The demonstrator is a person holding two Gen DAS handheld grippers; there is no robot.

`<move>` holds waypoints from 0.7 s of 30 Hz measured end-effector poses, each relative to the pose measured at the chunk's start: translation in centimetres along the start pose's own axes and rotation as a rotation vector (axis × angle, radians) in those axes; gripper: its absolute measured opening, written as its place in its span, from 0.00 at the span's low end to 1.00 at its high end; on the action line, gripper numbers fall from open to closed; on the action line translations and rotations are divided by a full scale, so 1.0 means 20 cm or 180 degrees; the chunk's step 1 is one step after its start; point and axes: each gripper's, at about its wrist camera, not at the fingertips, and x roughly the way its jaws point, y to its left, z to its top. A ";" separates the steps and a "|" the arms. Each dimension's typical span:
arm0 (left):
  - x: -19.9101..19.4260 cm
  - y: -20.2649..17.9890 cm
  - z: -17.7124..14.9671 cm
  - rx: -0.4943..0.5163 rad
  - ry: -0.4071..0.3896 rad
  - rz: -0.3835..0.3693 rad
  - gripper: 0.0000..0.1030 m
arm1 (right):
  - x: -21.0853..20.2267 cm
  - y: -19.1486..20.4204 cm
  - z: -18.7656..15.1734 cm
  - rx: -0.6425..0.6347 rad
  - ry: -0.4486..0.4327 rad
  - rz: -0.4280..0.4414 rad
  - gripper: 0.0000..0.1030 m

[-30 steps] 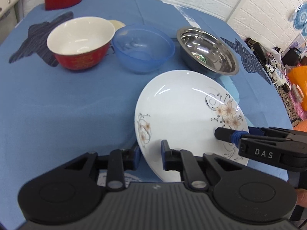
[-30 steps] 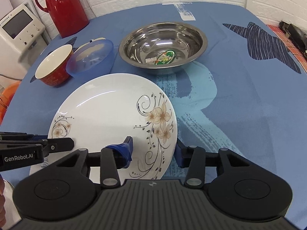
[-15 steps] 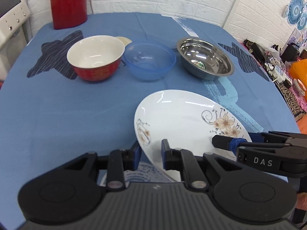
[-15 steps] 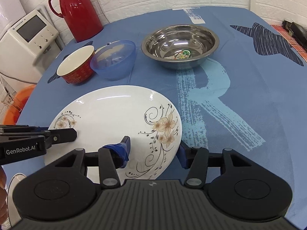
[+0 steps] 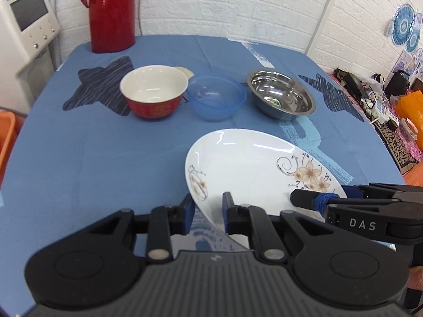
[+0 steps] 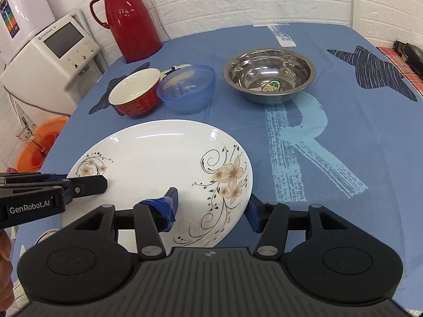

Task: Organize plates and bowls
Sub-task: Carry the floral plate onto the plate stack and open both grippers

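A white plate (image 5: 251, 166) with flower prints hangs tilted over the near part of the blue tablecloth. My left gripper (image 5: 206, 211) is shut on its left rim. My right gripper (image 6: 211, 208) is shut on the right rim of the plate (image 6: 158, 158), one finger on top and one beneath. Behind it stand in a row a red bowl (image 5: 153, 92) with a white inside, a clear blue bowl (image 5: 215, 97) and a steel bowl (image 5: 281, 95). In the right wrist view the same row is red bowl (image 6: 134, 92), blue bowl (image 6: 186, 89), steel bowl (image 6: 269, 76).
A red thermos jug (image 5: 111, 13) stands at the table's far left by the brick wall. A white appliance (image 6: 55, 52) and an orange bucket (image 6: 39, 145) sit off the left edge. A small cream lid (image 5: 185, 71) lies behind the red bowl. Clutter fills the floor at right.
Both grippers have risen and drawn back toward me with the plate held between them. The three bowls now lie farther off and have not moved.
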 end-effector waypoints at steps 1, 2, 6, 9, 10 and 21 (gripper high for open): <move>-0.03 0.02 -0.03 -0.0022 -0.0027 0.0005 0.10 | -0.02 0.03 -0.02 -0.0005 -0.0005 0.0020 0.39; -0.07 0.03 -0.05 -0.0041 -0.0052 0.0016 0.10 | -0.04 0.05 -0.04 -0.0029 -0.0014 0.0038 0.39; -0.26 0.10 -0.20 -0.0107 -0.0218 0.0105 0.10 | -0.14 0.19 -0.13 -0.0146 -0.0091 0.0159 0.41; -0.40 0.16 -0.33 -0.0146 -0.0327 0.0203 0.10 | -0.19 0.31 -0.22 -0.0234 -0.0138 0.0267 0.42; -0.44 0.18 -0.38 -0.0164 -0.0357 0.0242 0.10 | -0.20 0.35 -0.25 -0.0247 -0.0148 0.0306 0.42; -0.67 0.39 -0.78 -0.0353 -0.0466 0.0483 0.11 | -0.20 0.66 -0.54 -0.0425 -0.0033 0.0503 0.47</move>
